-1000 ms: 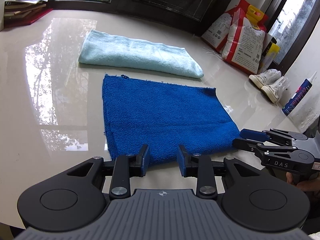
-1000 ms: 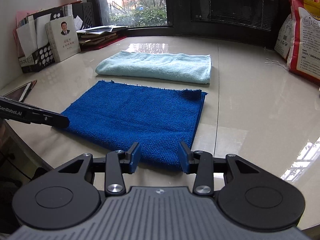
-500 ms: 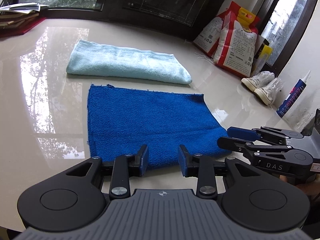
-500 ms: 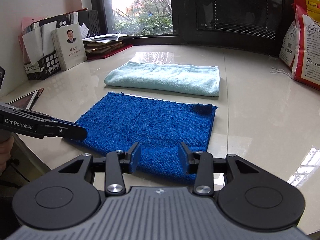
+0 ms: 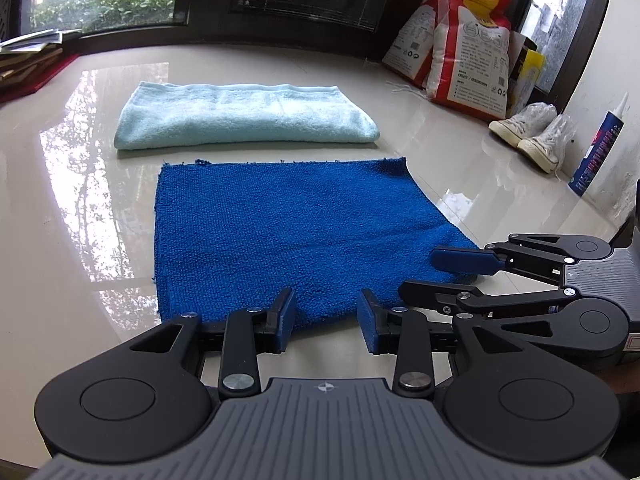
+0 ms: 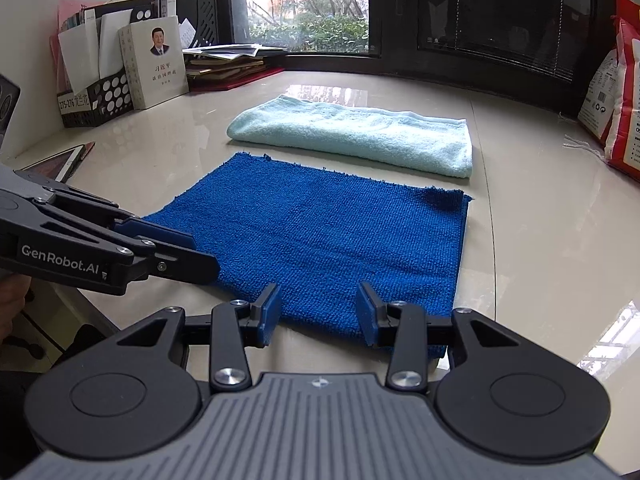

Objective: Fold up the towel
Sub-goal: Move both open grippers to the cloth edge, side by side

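Towel (image 5: 288, 236), deep blue with a nubby weave and frayed threads along its far edge, is being shown spread flat on the glossy table (image 5: 80, 208), directly ahead of both grippers. The left gripper (image 5: 326, 322) is being held with fingers spread apart, nothing between them, just short of the near hem. The right gripper (image 6: 316, 314) is likewise being held released over the near edge. Beyond the blue towel, a pale folded towel (image 6: 356, 136) is being left lying.
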{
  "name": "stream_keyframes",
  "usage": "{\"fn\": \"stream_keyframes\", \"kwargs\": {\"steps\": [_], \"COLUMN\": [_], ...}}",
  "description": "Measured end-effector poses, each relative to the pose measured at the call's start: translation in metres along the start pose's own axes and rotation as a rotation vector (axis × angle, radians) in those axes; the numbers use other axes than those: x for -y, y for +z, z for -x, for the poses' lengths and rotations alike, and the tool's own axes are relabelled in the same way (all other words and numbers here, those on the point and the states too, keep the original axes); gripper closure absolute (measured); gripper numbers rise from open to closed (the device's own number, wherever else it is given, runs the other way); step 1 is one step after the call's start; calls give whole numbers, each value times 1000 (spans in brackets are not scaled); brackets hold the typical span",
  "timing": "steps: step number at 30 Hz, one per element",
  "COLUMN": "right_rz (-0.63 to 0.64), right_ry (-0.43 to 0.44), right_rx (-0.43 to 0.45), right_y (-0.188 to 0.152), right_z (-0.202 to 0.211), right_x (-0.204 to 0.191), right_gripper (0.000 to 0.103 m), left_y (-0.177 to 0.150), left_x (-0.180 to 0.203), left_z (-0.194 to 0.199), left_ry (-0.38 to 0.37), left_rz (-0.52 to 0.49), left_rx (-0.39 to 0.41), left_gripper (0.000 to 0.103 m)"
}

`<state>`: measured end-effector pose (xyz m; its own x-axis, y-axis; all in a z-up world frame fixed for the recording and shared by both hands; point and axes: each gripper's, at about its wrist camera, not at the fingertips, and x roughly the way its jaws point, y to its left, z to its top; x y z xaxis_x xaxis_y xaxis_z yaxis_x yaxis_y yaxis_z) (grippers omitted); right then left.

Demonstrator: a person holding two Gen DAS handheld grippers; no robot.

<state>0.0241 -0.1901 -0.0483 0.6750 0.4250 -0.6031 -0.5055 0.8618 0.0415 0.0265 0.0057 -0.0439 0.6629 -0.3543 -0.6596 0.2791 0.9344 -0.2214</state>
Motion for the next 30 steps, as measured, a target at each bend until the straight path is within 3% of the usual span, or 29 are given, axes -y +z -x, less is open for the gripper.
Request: {"fn": "stream_keyframes", "kwargs": {"steps": [8,14,30], "right_rz": [-2,0,-30], "right_ry": [-5,-33,-36], "right_rx": [20,33,-3], "right_y": [5,7,-5], "right_z": [6,13,4], "right_x": [2,9,21], "right_gripper": [60,60,59], "left_y": [6,10,0], "left_x": [-4,-18,-29], "left_z": [9,17,11], "left_ry": [-17,11,7], "left_rz": [21,60,73], "left_rx": [22,39,8], "left_gripper": [62,61,57]}}
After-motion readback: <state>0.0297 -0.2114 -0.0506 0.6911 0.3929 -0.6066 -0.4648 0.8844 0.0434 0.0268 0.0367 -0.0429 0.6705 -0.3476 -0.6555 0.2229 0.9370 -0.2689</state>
